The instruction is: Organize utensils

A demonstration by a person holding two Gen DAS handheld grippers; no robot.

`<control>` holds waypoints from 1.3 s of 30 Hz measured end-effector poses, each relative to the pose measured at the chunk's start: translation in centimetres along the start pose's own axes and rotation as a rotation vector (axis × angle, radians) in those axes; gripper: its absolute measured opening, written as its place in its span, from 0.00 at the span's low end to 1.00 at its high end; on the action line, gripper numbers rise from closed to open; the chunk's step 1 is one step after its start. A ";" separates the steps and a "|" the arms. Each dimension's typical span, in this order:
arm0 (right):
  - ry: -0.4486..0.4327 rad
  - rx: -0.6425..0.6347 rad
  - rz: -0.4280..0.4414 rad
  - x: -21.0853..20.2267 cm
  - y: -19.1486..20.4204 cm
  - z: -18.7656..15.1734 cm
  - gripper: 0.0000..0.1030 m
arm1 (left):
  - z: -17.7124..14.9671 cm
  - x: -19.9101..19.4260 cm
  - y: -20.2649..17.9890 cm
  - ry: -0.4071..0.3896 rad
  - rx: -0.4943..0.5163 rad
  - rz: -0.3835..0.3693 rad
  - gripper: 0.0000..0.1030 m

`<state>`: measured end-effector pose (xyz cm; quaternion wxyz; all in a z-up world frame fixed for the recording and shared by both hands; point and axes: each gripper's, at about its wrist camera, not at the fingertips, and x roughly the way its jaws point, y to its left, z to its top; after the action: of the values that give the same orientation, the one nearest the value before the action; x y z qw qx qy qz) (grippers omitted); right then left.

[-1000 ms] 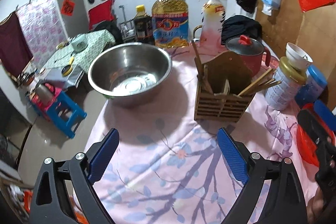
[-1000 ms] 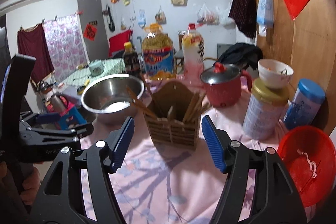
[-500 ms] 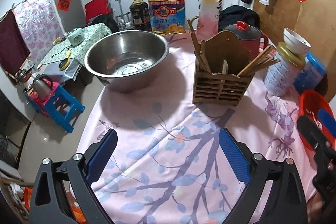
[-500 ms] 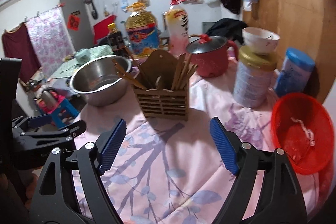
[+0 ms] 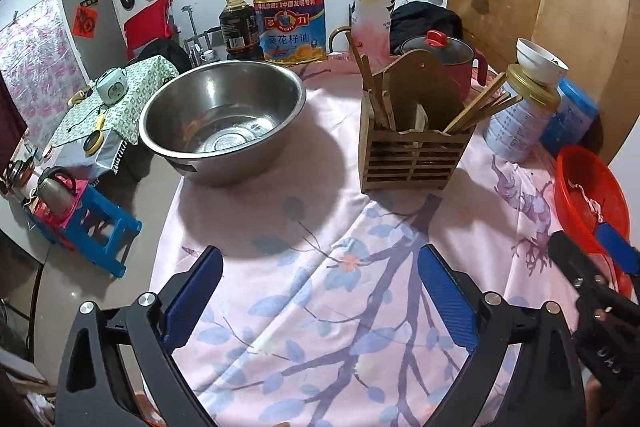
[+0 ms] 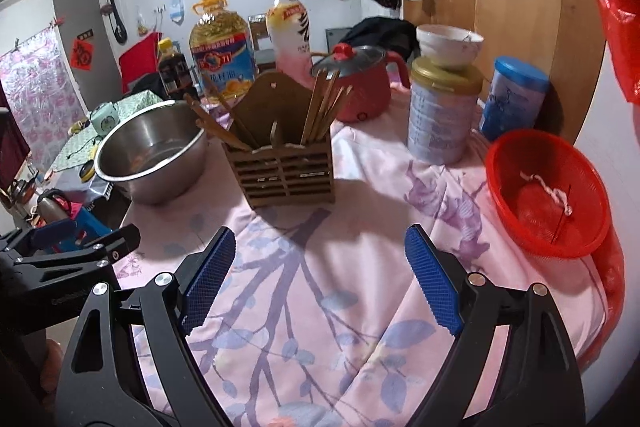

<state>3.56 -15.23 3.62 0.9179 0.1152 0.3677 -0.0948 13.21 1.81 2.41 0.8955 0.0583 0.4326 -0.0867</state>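
Left gripper (image 5: 320, 295) tilted down over tablecloth (image 5: 304, 267), jaws wide, empty

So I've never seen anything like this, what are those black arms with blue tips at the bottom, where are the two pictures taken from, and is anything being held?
They are hand-held grippers, one in each of a person's hands, not a robot. Each carries a wide-angle camera looking along its two fingers, so one picture is from the left gripper, the other from the right gripper. Both stand open above a floral tablecloth and hold nothing. On the table are a wooden utensil holder with chopsticks, a steel bowl, a red basket, a red pot, a tin with a small bowl on top, and bottles behind.
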 end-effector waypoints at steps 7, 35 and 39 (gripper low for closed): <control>-0.007 -0.096 -0.001 0.9 0.1 2.1 0.82 | 1.0 -0.2 -0.8 -0.016 -0.060 0.023 0.94; 0.017 -0.103 0.044 2.5 -2.5 2.9 0.82 | 2.0 1.5 -4.2 0.021 -0.034 0.052 0.94; 0.019 -0.099 0.033 2.4 -2.5 2.8 0.82 | 2.0 1.7 -4.3 0.023 -0.027 0.037 0.94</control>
<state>6.46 -18.64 3.56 0.9203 0.0765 0.3789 -0.0600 14.92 -2.93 2.22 0.8927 0.0553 0.4427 -0.0635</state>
